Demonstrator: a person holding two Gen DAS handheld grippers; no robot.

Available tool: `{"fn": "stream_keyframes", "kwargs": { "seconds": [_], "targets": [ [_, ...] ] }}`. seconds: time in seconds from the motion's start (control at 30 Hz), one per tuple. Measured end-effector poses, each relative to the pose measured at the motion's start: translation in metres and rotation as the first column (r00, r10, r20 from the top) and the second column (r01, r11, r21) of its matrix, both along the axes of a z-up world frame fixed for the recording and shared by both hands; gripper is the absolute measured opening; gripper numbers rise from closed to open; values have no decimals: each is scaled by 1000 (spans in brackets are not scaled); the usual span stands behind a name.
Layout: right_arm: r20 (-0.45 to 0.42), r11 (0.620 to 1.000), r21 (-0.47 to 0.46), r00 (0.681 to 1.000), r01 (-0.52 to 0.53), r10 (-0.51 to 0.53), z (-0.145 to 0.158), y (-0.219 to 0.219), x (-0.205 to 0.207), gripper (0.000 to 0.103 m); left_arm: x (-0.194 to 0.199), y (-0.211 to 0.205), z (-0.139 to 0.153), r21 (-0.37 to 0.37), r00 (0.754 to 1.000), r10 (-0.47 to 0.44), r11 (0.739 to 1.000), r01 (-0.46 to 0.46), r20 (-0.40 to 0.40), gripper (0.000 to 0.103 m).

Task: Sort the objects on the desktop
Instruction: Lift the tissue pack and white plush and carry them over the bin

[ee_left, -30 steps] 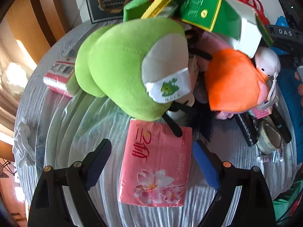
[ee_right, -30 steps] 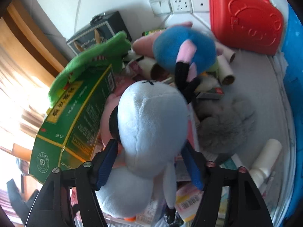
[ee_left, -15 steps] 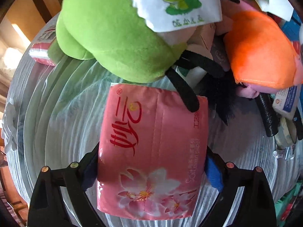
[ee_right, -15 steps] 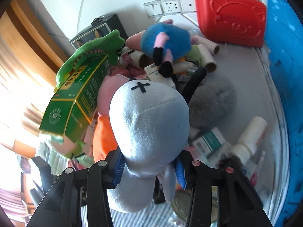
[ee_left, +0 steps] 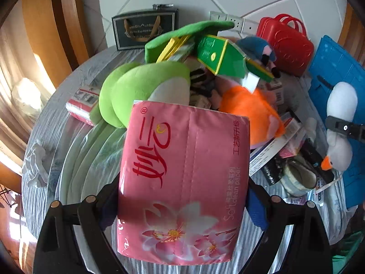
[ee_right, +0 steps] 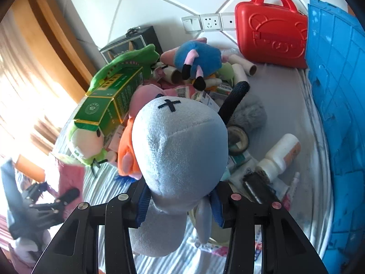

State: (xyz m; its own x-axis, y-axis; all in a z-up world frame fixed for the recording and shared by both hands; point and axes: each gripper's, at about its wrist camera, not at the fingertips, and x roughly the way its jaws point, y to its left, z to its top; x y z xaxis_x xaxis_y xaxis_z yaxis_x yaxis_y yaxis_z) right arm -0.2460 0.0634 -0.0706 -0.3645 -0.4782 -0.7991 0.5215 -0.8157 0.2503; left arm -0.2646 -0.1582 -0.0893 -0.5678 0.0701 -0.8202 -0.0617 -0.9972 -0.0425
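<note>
My left gripper (ee_left: 182, 203) is shut on a pink pack of tissues (ee_left: 182, 178) and holds it lifted above the striped tablecloth. My right gripper (ee_right: 180, 203) is shut on a pale grey-blue plush toy (ee_right: 180, 146), lifted over the pile; the same toy shows at the right of the left wrist view (ee_left: 340, 123). The left gripper with its pink pack shows at the lower left of the right wrist view (ee_right: 68, 178). The pile holds a green plush (ee_left: 141, 89), an orange plush (ee_left: 251, 111), a green box (ee_left: 223, 57) and a blue plush (ee_right: 198, 57).
A red plastic case (ee_right: 271, 34) stands against the tiled wall. A blue crate (ee_right: 337, 105) lies along the right. A dark gift box (ee_left: 144, 30) stands at the back. A white bottle (ee_right: 280, 155), tape roll (ee_right: 237, 139) and small packets lie near the crate.
My left gripper closed on the pink tissue pack and lifted it off the cloth. My right gripper rose and pulled back with the grey-blue plush.
</note>
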Motion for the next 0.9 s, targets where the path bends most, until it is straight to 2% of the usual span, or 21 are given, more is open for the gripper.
{"fn": "stream_keyframes", "kwargs": {
  "seconds": [0.23, 0.43, 0.7, 0.9],
  "targets": [
    [-121, 999, 12, 992, -45, 47, 28, 22, 27, 44, 25, 38, 48, -6, 993, -19, 1000, 19, -113, 92],
    [-212, 1000, -5, 977, -30, 29, 62, 46, 51, 44, 38, 64, 78, -23, 978, -90, 996, 88, -187, 92],
    [-301, 998, -12, 951, 65, -66, 110, 63, 83, 44, 58, 85, 121, -24, 932, -196, 980, 198, -306, 92],
    [-372, 988, -13, 916, 154, -148, 151, 87, 114, 44, 67, 106, 147, 14, 887, -269, 955, 295, -374, 92]
  ]
}}
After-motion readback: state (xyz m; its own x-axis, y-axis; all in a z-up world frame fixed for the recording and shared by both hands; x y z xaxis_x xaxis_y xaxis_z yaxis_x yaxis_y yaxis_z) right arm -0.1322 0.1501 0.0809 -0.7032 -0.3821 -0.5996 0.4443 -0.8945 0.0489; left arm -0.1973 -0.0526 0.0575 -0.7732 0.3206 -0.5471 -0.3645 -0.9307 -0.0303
